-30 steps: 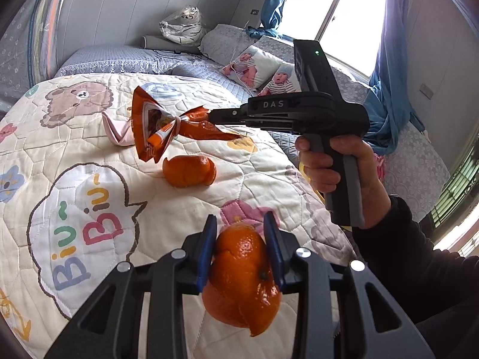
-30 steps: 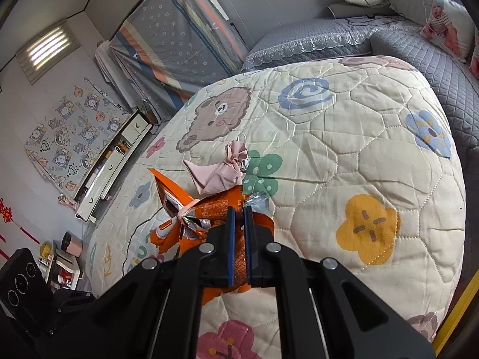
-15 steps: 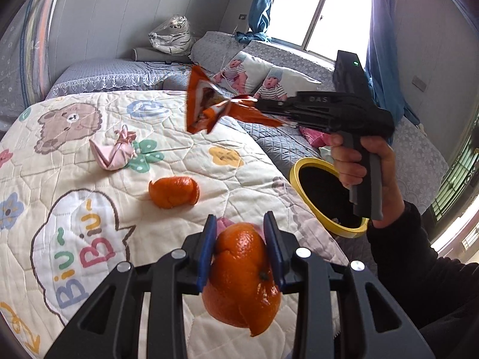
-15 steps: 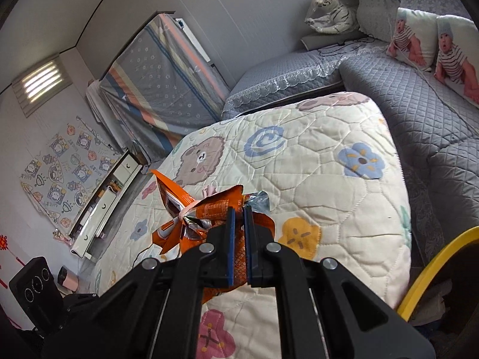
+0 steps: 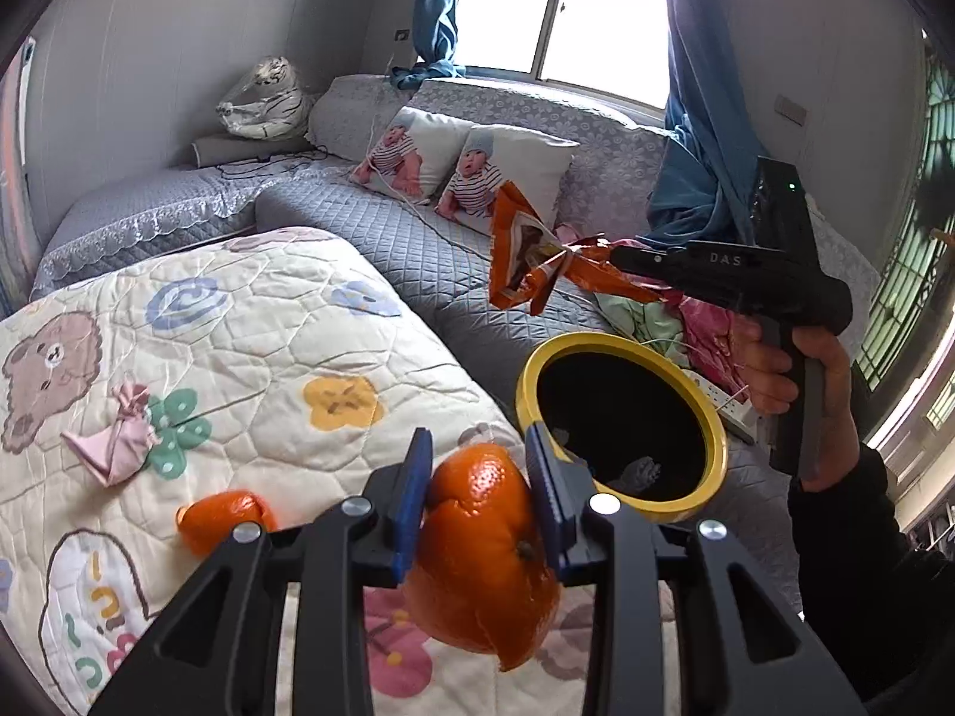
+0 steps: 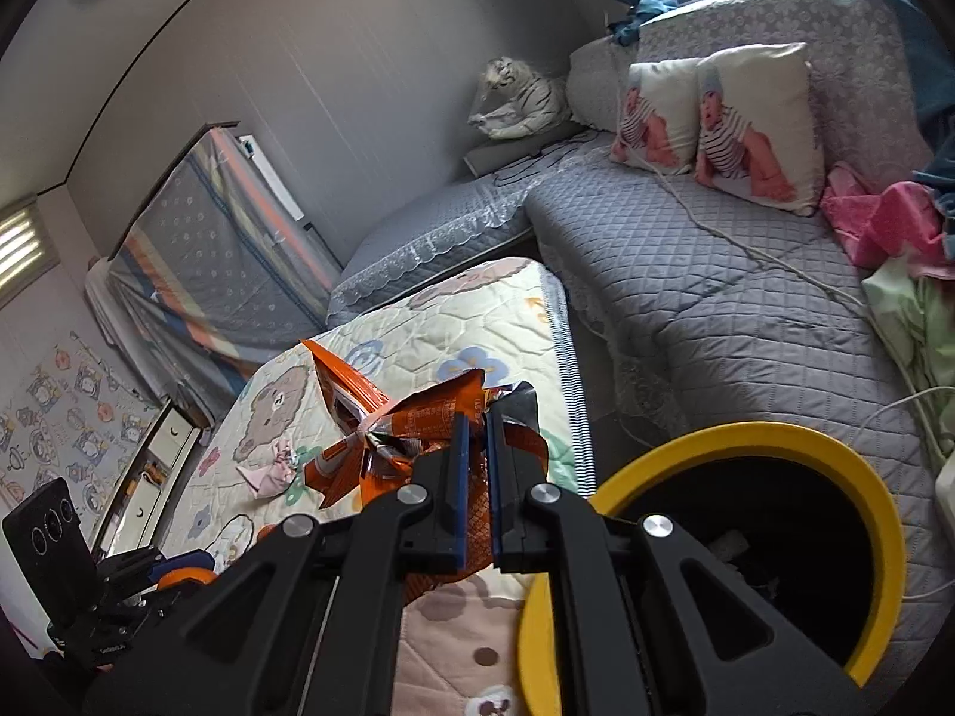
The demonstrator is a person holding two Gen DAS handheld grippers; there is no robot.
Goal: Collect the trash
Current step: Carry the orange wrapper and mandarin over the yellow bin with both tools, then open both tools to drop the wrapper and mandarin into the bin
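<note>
Now carrying to bin | right gripper (image 6: pixel 474 447) pinching orange snack wrapper (image 6: pixel 382 417) | left gripper (image 5: pixel 477 477) clamping orange peel (image 5: pixel 483 543) | next: centre over yellow-rimmed bin (image 5: pixel 713 417), release.

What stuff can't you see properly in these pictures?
- Inside the yellow bin: too dark in both views; only small grey scraps show.
- Second orange peel on the quilt: partly hidden by the left gripper, left view.
- Orange wrapper's print: crumpled, too small to read.
- Left gripper's held peel: tiny at the right view's edge.
</note>
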